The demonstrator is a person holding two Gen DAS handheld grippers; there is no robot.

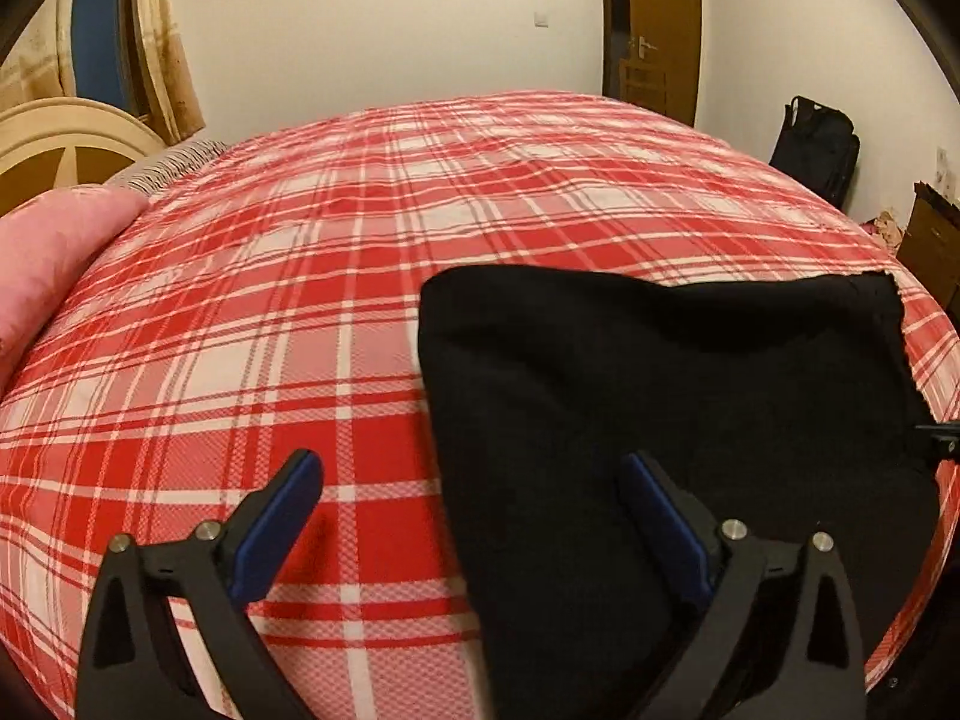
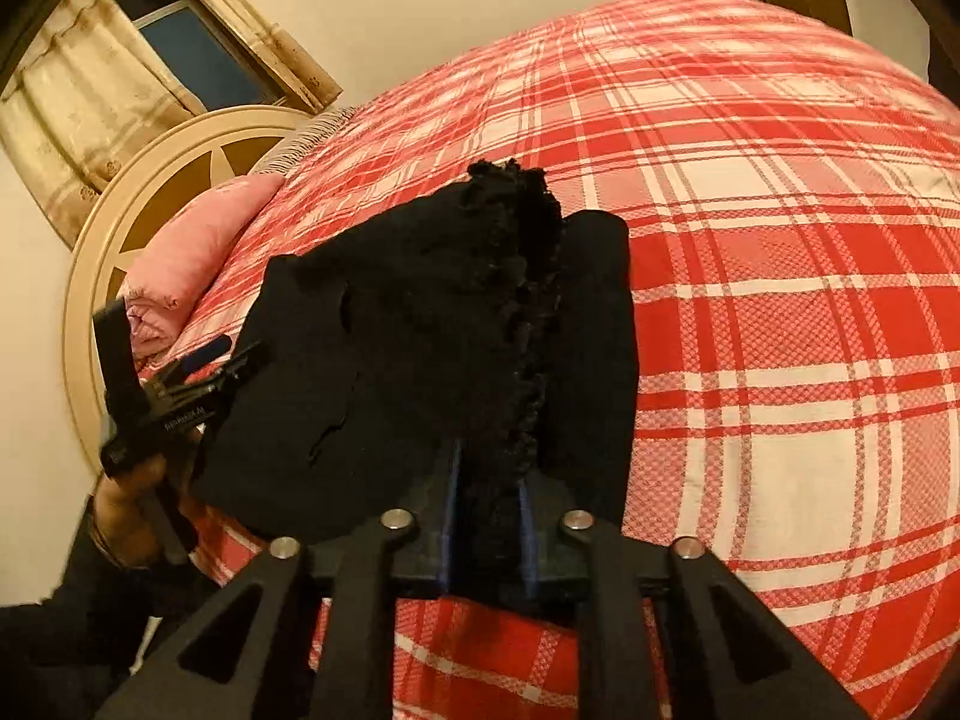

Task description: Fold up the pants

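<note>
Black pants point(image 1: 660, 390) lie folded on the red plaid bedspread point(image 1: 300, 300), near its front right. My left gripper point(image 1: 471, 471) hovers open over the pants' left edge: one finger is above the plaid, the other above the black cloth, and nothing is held. My right gripper point(image 2: 489, 480) is shut on the pants point(image 2: 420, 330) at a frilly, bunched edge, which runs up between its blue pads. In the right wrist view the left gripper point(image 2: 228, 360) shows at the pants' left side, held by a hand point(image 2: 132, 498). A tip of the right gripper point(image 1: 936, 441) peeks in at the pants' right edge.
A pink pillow point(image 1: 54, 252) and a round cream headboard point(image 1: 72, 138) are at the bed's left end. A window with curtains point(image 2: 156, 42) is behind them. A door point(image 1: 660, 30), a black bag point(image 1: 816, 144) and a cardboard box point(image 1: 930, 240) stand beyond the bed's far right.
</note>
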